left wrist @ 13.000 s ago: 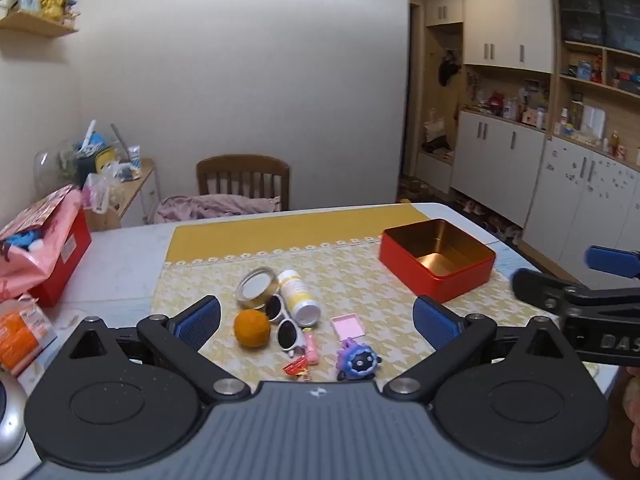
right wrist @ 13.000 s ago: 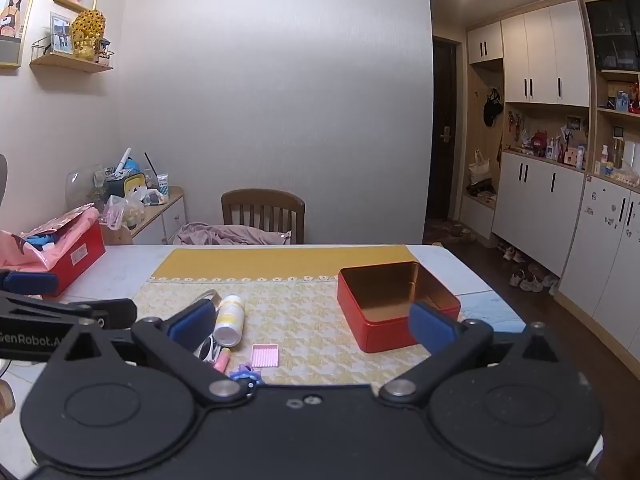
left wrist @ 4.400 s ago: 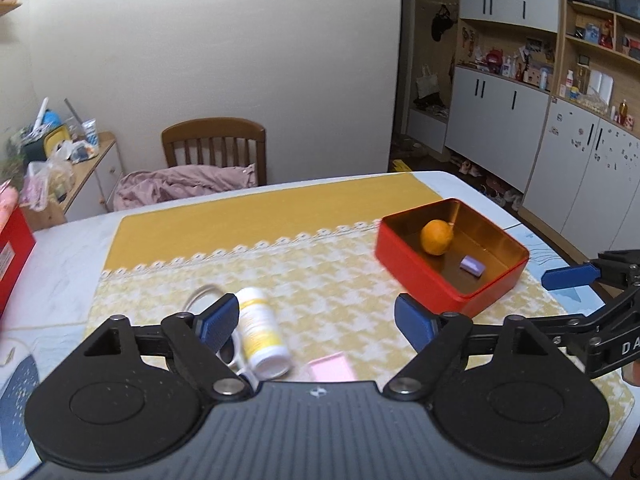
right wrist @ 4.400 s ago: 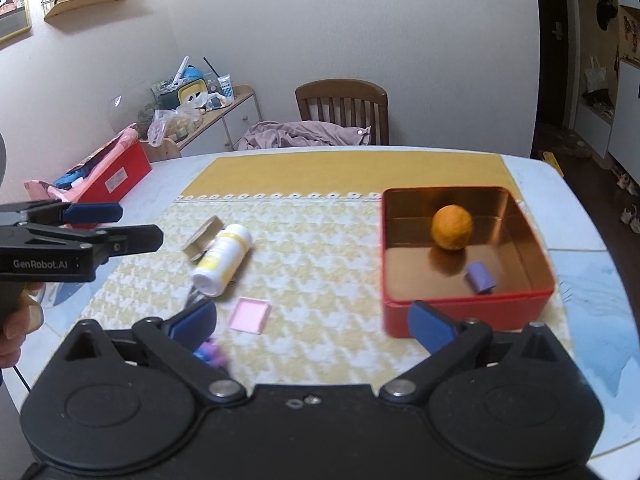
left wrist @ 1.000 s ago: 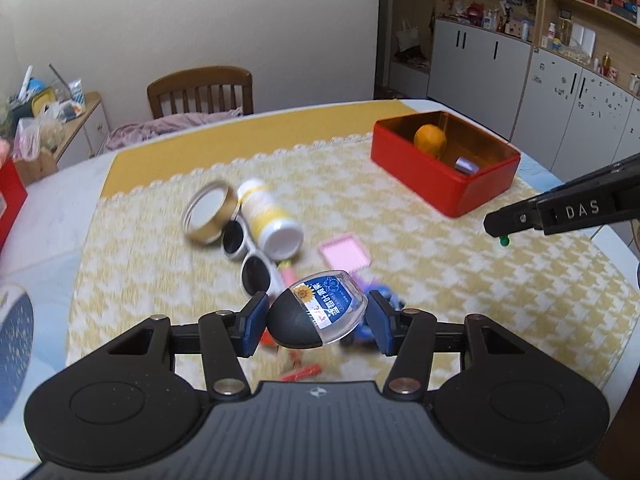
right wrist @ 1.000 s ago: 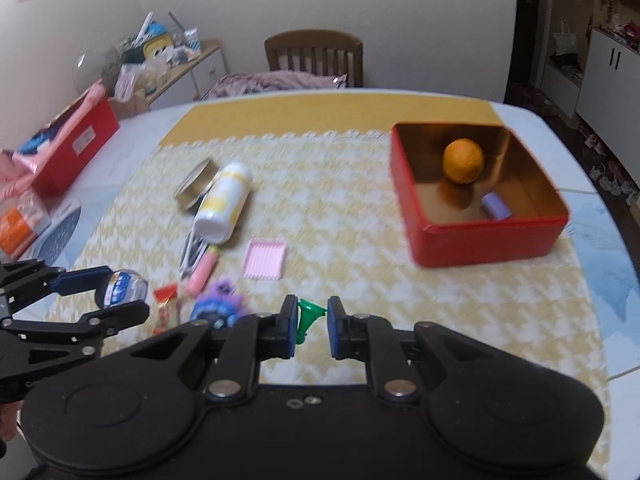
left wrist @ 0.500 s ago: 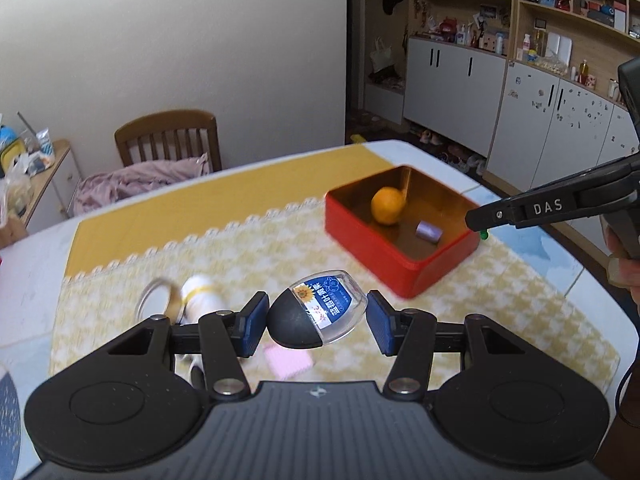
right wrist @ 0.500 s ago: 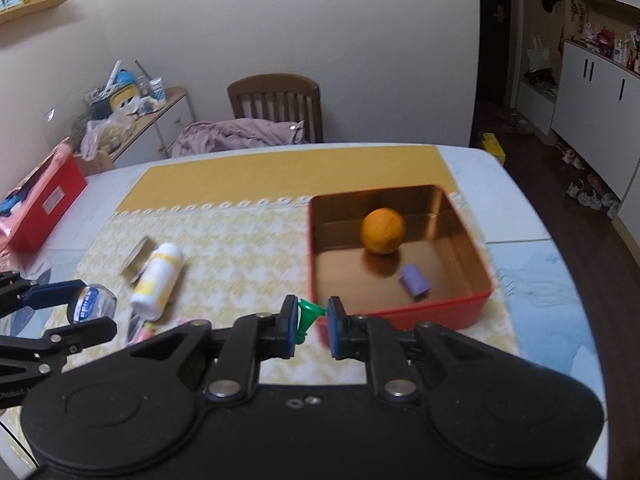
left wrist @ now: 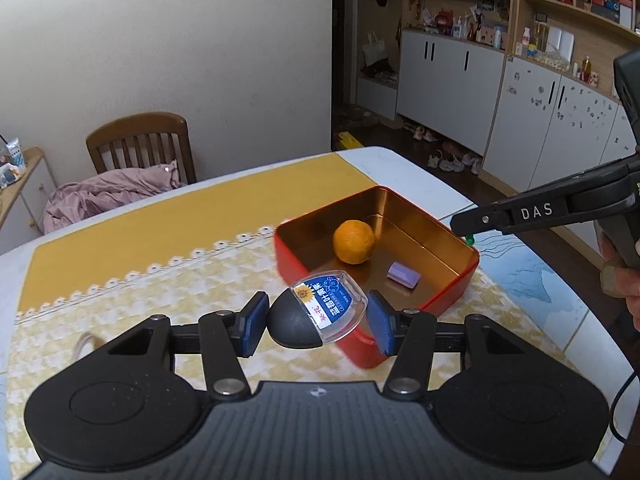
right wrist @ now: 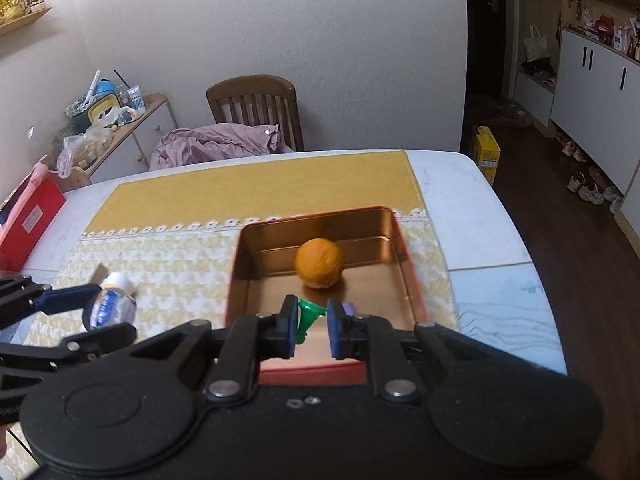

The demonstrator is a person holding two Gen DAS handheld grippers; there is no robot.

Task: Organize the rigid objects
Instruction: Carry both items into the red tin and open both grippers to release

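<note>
Left wrist view: the left gripper (left wrist: pixel 316 322) clamps a small container (left wrist: pixel 316 314) with a black rounded base and a clear labelled lid, one blue pad pressed on each side. Just beyond it sits the red tin (left wrist: pixel 448 292), open, with a copper-coloured inside. An orange (left wrist: pixel 354 241) rests near the tin's far wall, and a small lilac block (left wrist: pixel 404 275) lies on the tin floor beside it. The tin stands on a yellow patterned cloth (left wrist: pixel 180 276) spread over the desk (left wrist: pixel 520 272). At the right edge the right gripper (right wrist: pixel 313 322) reaches in over the tin's far corner.

Right wrist view: its jaws are nearly closed on a small green piece (right wrist: pixel 308 316), hanging above the near part of the tin. At the left, a white bottle (right wrist: pixel 118 282) lies on the cloth. A wooden chair (right wrist: pixel 256 110) with pink fabric (right wrist: pixel 216 144) stands behind the desk.
</note>
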